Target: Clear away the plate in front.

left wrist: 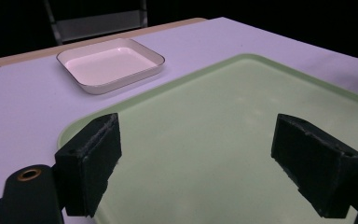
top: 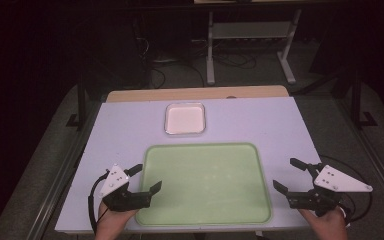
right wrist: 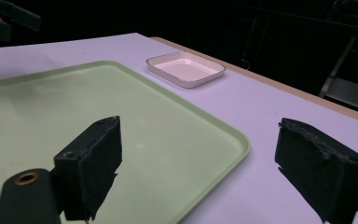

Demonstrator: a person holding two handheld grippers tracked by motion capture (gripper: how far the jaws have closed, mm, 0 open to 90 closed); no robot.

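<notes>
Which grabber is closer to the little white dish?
The left gripper. It hovers at the green tray's near left corner, below-left of the white dish. The right gripper sits past the tray's right edge, farther from the dish.

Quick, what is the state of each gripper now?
Left gripper: open, holding nothing, at the green tray.
Right gripper: open, holding nothing.

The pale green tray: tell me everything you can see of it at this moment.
The pale green rectangular tray looks like smooth plastic, with rounded corners and a low raised rim. It lies flat and empty on the white table top, near the person's edge, just in front of the small white square dish, with a gap between them. The left claw, jaws open, hangs at its left rim; whether it touches is unclear.
</notes>
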